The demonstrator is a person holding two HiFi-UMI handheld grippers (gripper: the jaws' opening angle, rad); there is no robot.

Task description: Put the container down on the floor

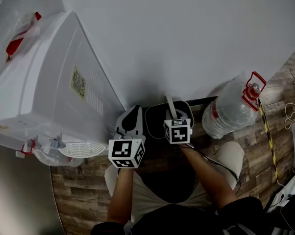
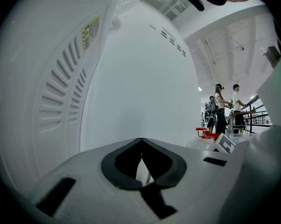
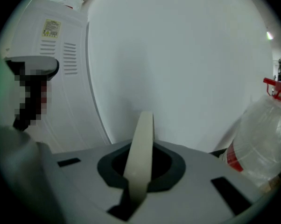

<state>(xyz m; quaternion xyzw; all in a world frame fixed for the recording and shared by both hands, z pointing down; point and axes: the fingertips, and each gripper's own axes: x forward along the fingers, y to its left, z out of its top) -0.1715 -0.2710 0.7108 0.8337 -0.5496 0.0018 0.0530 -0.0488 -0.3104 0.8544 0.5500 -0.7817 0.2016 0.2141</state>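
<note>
Right claw clamped on pale strap; left claw shut, empty; white dispenser upper left, water jug right

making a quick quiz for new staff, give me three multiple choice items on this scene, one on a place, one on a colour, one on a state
1. Where is the clear bottle at the person's right?
A. on a shelf
B. on the wood floor by the wall
C. upright on a table

2. What colour is that bottle's cap?
A. blue
B. green
C. red

3. How is the right gripper?
A. shut on a pale strap
B. wide open and empty
C. shut on a bottle neck

Answers:
1 B, the head view shows it resting on the floorboards close to the wall.
2 C, the cap and its carry handle show bright red.
3 A, the right gripper view shows the strap running up between the closed jaws.
</note>
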